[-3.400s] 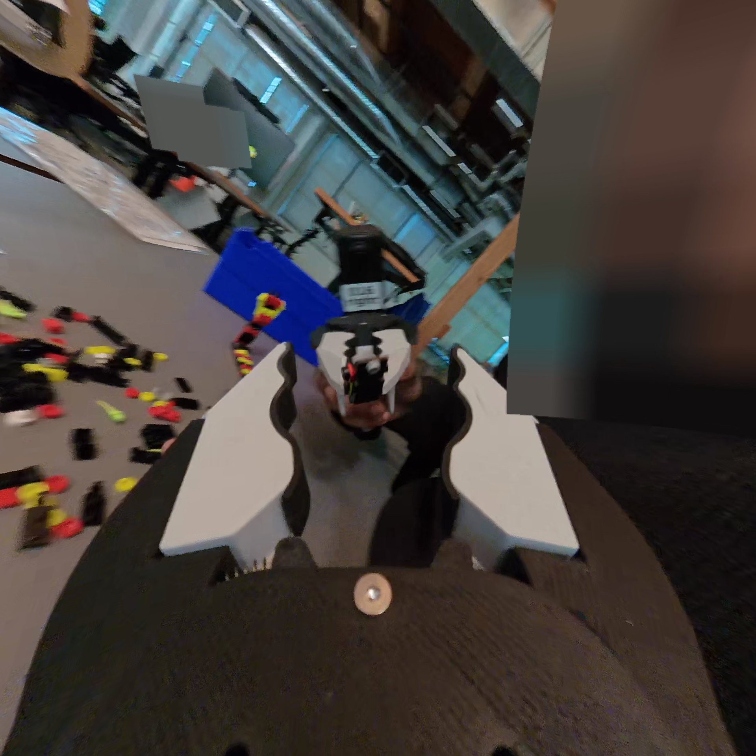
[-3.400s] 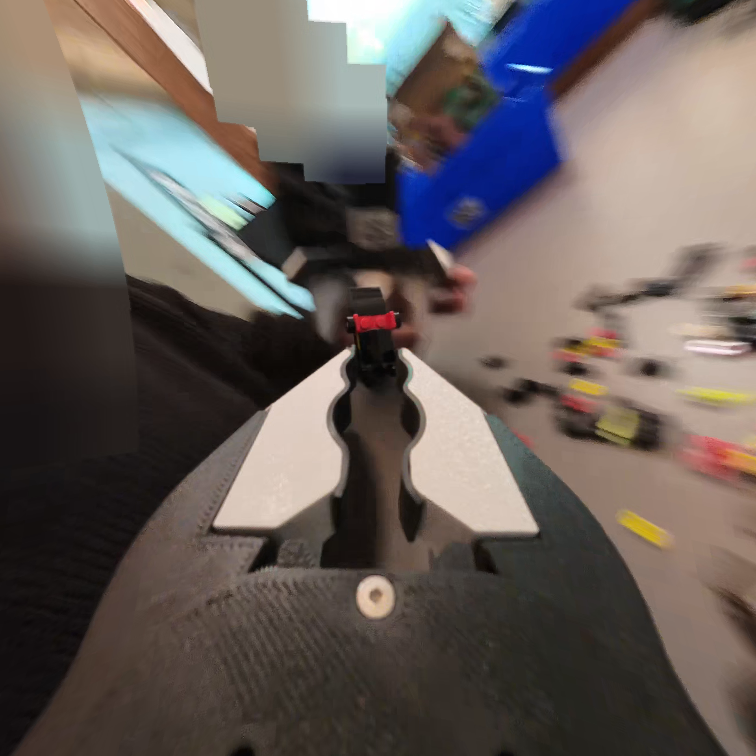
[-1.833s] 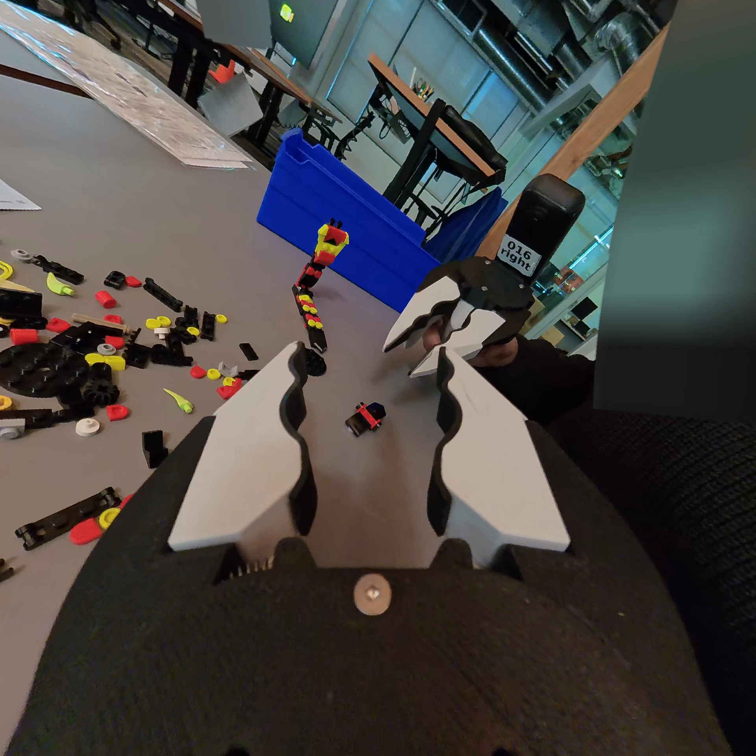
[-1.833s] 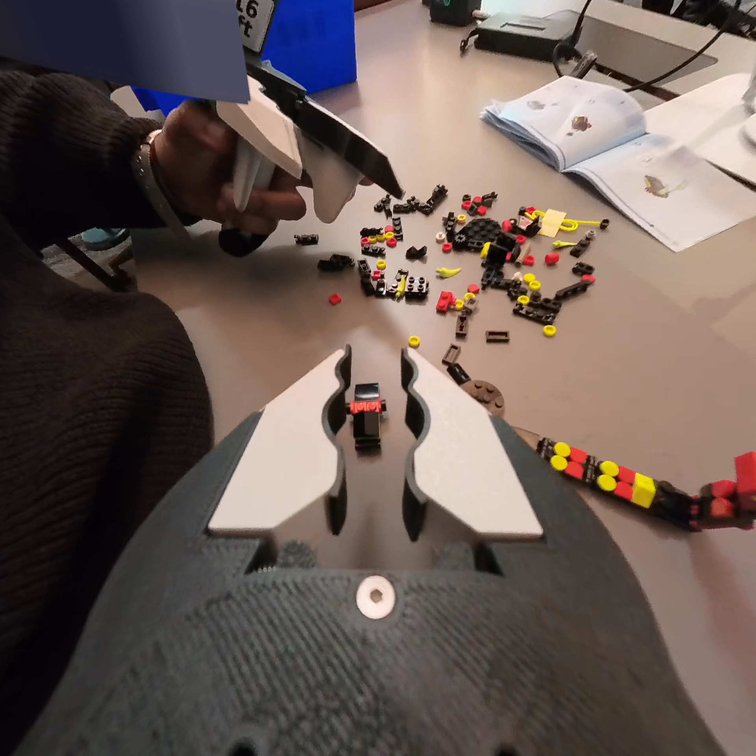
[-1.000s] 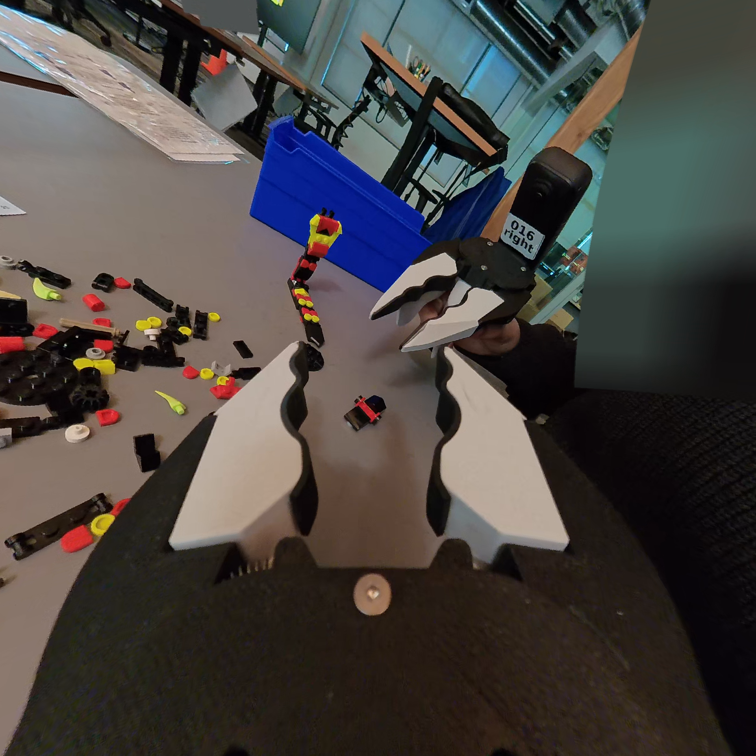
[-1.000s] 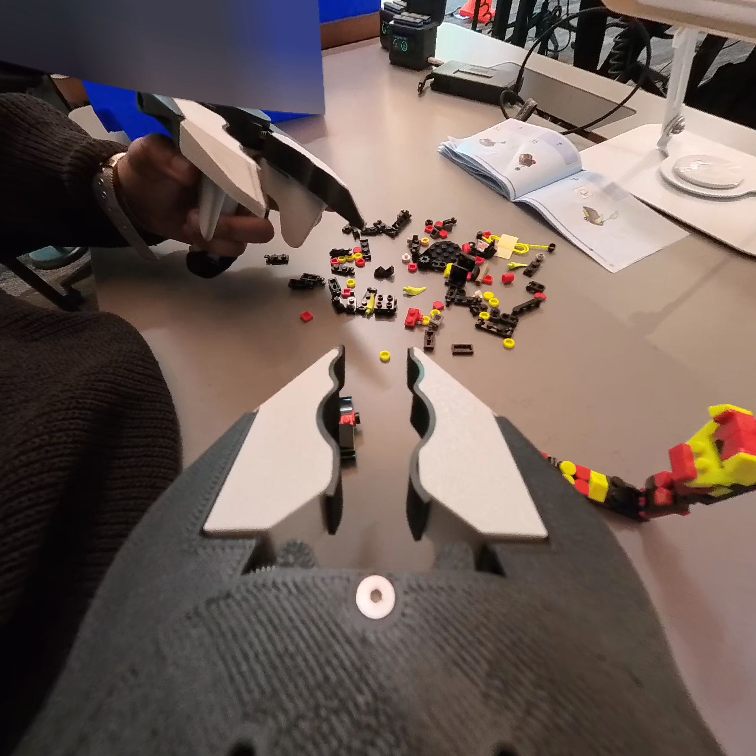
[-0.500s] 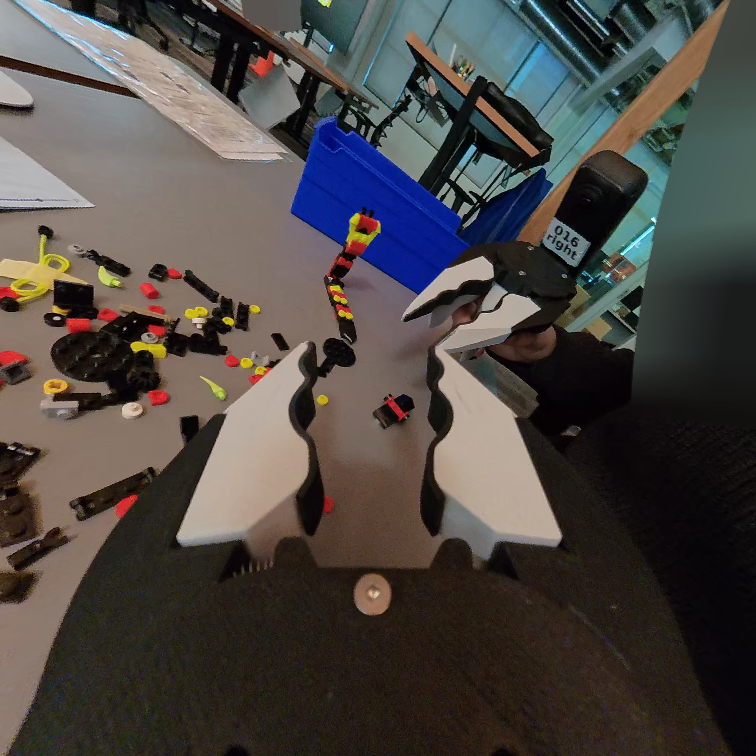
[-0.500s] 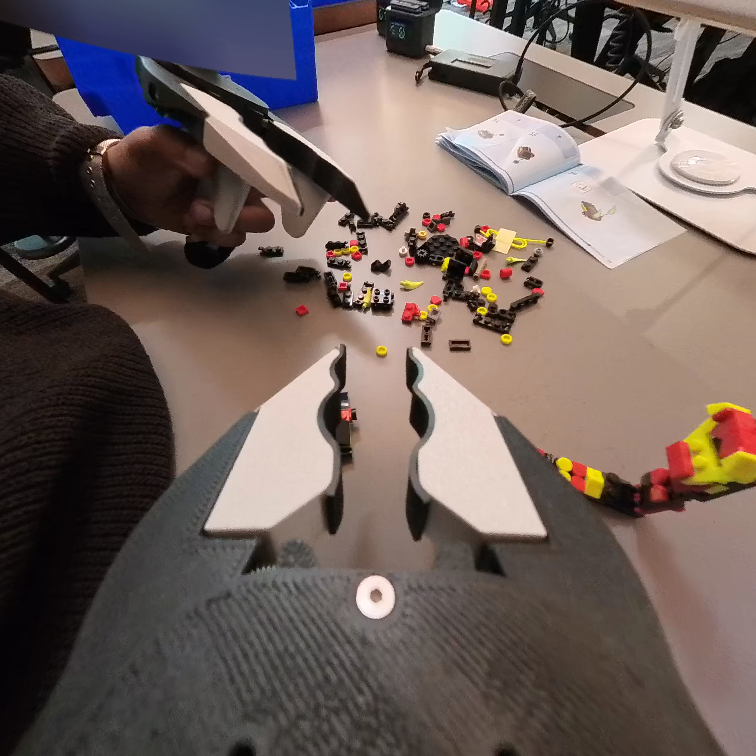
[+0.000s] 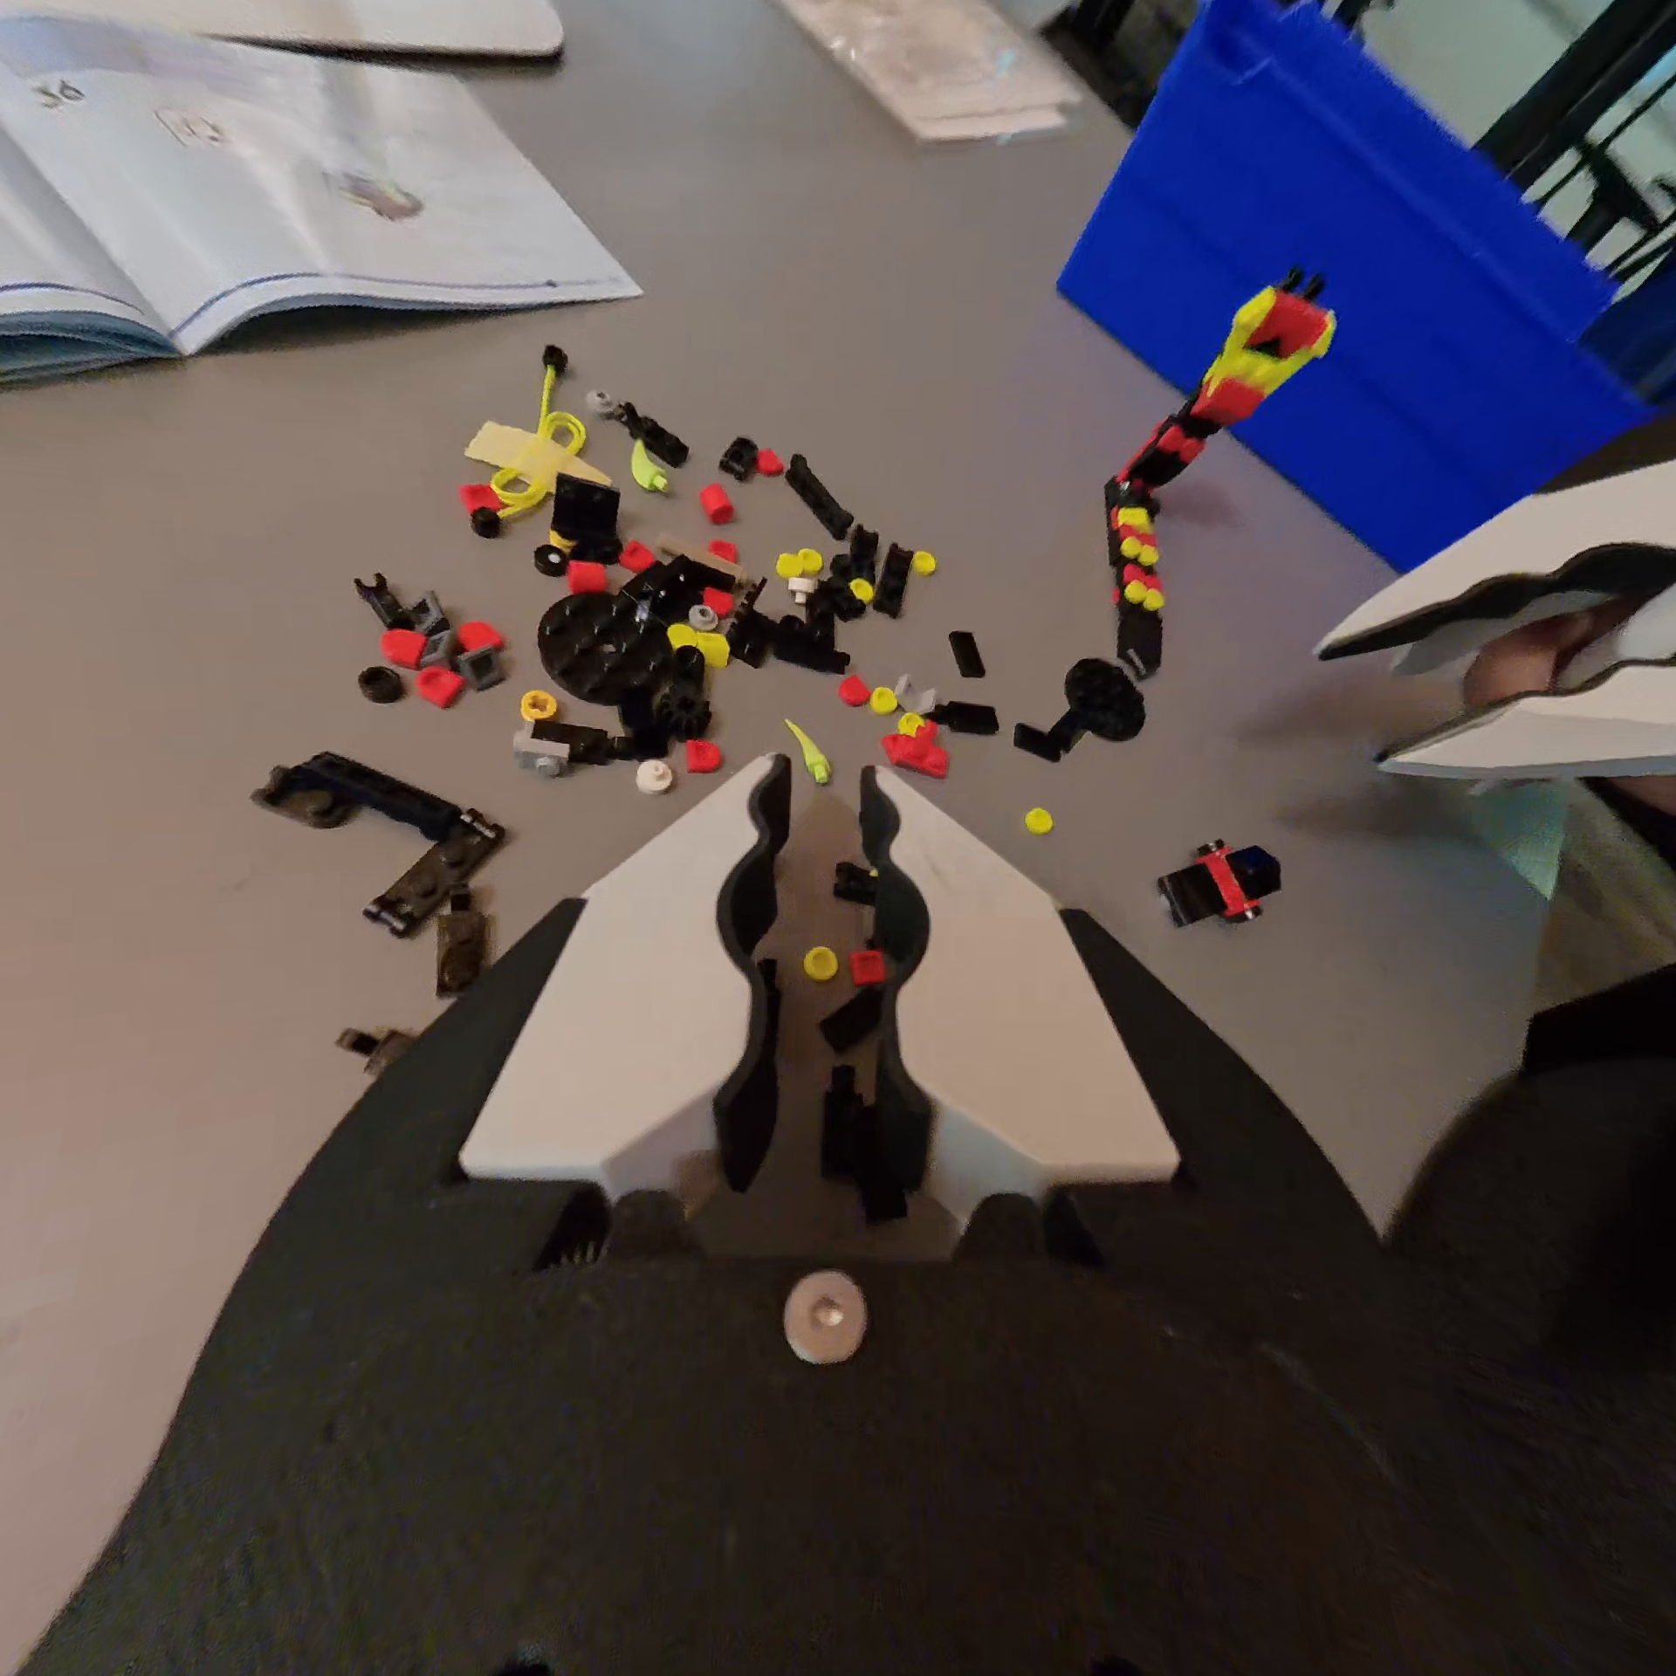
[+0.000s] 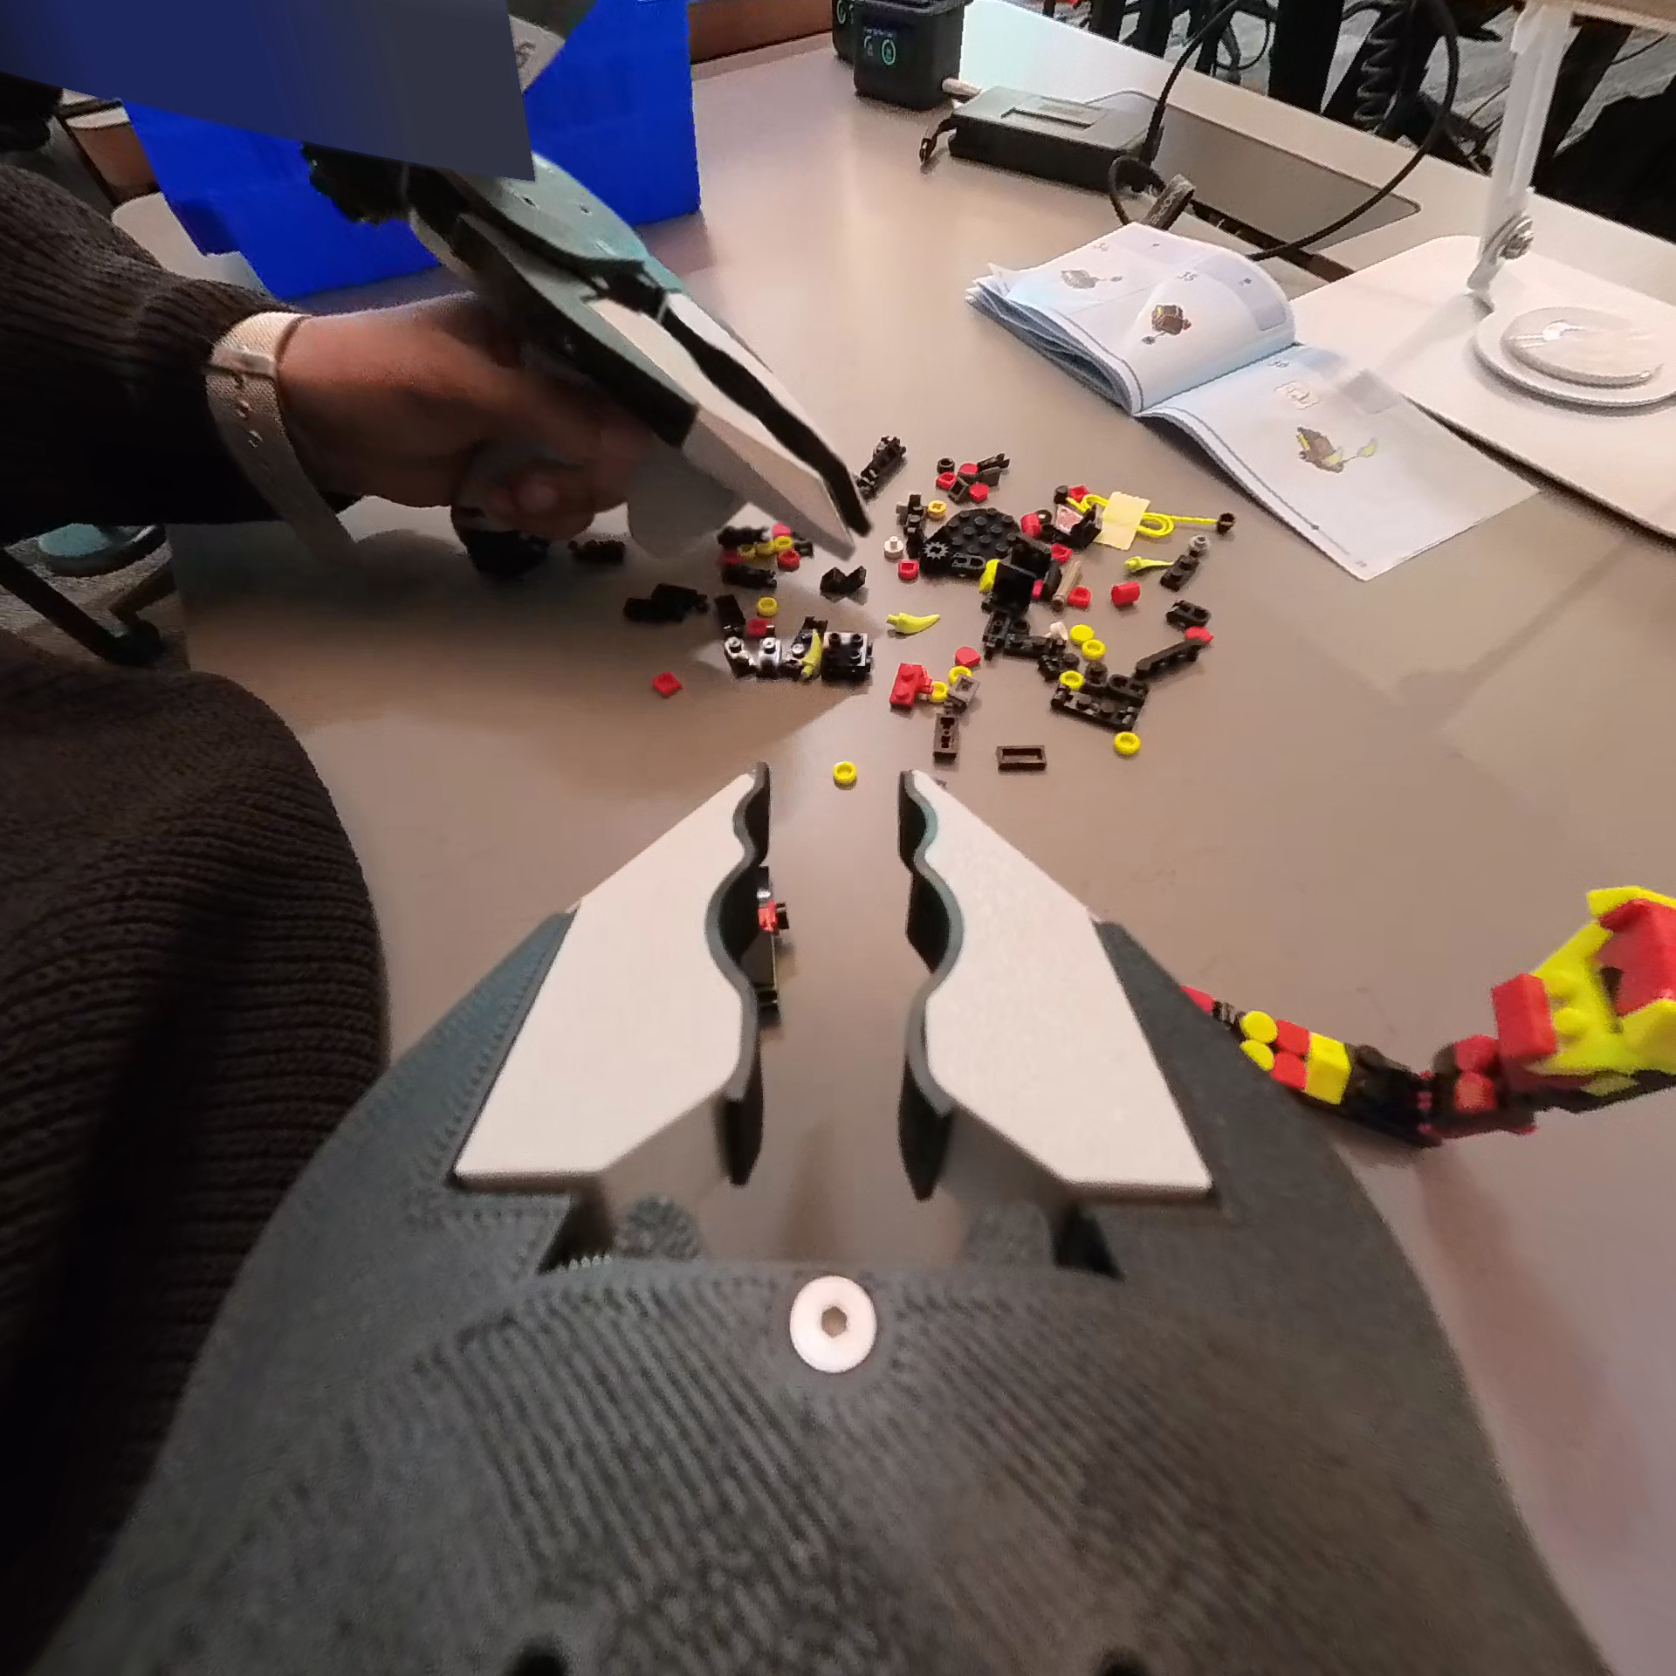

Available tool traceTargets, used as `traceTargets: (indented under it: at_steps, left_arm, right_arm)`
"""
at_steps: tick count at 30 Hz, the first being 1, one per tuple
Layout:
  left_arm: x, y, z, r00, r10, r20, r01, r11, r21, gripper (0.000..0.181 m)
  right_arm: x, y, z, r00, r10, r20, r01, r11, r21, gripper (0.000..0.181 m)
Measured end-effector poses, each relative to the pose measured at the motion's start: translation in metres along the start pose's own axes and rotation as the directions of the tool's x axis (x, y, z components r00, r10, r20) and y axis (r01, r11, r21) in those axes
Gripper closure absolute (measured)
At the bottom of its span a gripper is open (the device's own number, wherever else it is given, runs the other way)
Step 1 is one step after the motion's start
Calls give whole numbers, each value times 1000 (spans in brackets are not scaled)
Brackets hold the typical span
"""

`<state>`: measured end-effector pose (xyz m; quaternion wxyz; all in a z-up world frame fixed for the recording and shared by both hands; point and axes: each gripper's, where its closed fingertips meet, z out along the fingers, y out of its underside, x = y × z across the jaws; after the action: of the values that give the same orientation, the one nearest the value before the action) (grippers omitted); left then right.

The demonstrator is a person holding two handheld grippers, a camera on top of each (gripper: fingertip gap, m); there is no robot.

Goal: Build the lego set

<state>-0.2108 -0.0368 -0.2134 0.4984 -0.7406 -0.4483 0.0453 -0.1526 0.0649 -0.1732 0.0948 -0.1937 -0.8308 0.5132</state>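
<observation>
My left gripper hovers low over the near edge of the loose lego pile, its jaws a narrow gap apart and empty. A lime claw piece lies just past its tips. A yellow stud and a red tile show on the table between its fingers. The left gripper also shows in the right wrist view. My right gripper is open and empty. A small black and red assembly lies on the table, half hidden by its left finger; it also shows in the left wrist view. The right gripper shows at the right edge there.
A black, red and yellow snake-like model lies to the right with its head raised. An open instruction booklet lies beyond the pile. A blue bin stands at the table edge. A white lamp base sits far right.
My right gripper set the small assembly on the table and opened. My left gripper has swung down over the loose pile and its jaws have narrowed. The right gripper has barely moved lately.
</observation>
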Motion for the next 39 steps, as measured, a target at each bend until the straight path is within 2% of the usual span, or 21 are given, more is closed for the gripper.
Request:
traceTargets:
  at_steps: [7,14,17,21,39]
  left_arm:
    - [-4,6,18,986,139,96,-128,985,-115,166]
    - [-2,17,26,985,155,77,-137,971,-198,161]
    - [-2,17,26,985,158,75,-140,969,-203,165]
    - [0,18,27,987,153,59,-137,968,-209,181]
    - [6,9,15,993,120,1,-118,984,-133,181]
  right_arm:
    - [-1,-1,-1,1000,1,6,-1,1000,4,155]
    - [0,-2,-4,1000,2,-1,-2,1000,12,155]
    - [2,-2,-4,1000,3,-7,-3,1000,13,155]
    - [2,-3,-5,1000,7,-8,-7,1000,17,155]
    - [5,-3,-7,1000,11,-22,-11,1000,20,156]
